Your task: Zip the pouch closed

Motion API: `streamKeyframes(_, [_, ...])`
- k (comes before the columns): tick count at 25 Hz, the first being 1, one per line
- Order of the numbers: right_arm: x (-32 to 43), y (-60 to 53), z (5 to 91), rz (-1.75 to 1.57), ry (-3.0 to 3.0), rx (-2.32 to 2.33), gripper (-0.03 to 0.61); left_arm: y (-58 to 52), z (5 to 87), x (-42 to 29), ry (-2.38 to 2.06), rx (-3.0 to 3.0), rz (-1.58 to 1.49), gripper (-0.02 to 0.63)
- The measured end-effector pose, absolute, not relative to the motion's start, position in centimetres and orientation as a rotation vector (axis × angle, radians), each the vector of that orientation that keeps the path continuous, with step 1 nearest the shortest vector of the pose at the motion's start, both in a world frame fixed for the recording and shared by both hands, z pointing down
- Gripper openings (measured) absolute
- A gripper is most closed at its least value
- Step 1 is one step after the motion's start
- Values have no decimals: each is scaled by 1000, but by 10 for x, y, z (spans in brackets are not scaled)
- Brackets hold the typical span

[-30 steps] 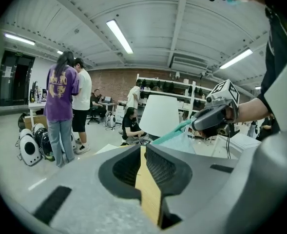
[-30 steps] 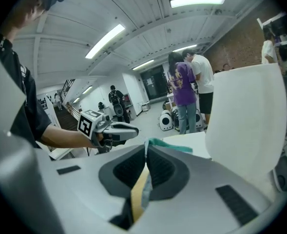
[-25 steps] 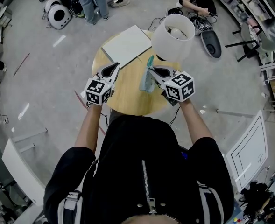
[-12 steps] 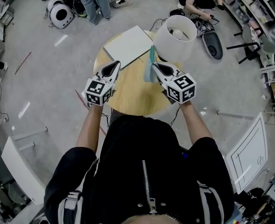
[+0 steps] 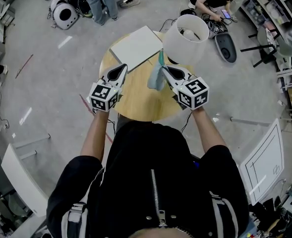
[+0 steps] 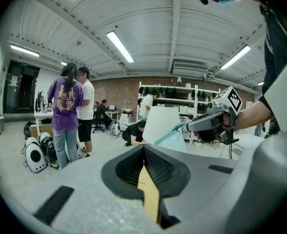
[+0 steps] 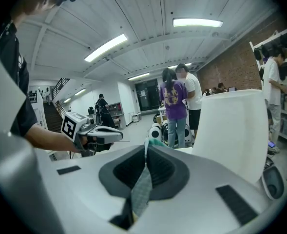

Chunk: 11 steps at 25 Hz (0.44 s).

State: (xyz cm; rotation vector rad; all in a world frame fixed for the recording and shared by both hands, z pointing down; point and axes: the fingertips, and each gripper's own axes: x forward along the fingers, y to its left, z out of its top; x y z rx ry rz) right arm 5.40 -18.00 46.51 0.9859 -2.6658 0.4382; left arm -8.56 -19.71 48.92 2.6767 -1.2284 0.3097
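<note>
Right gripper [image 5: 164, 69], nipped on pouch [image 5: 156, 78] fabric; left gripper [image 5: 123, 68], jaws together, empty. Desk [image 5: 136, 103]: round, wooden. Pouch: teal, hanging above it (off the surface). Zip slider: not made out, perhaps top edge; pinch with left, pull against taut fabric.

Both forearms bare, stretched forward, roughly parallel. Left gripper [image 5: 120, 71] — jaws pressed together, nothing between them, nose tipped slightly down. Right gripper [image 5: 165, 71] abreast of it and apart from it — jaws pinched tight on a thin edge of the pouch [image 5: 155, 79].
</note>
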Motion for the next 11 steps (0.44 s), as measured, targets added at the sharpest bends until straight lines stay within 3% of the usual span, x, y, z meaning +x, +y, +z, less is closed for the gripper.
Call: streamKeyframes(11, [52, -179, 463, 427, -2663, 978, 12, -196, 490, -88, -1219, 2666, 307, 0])
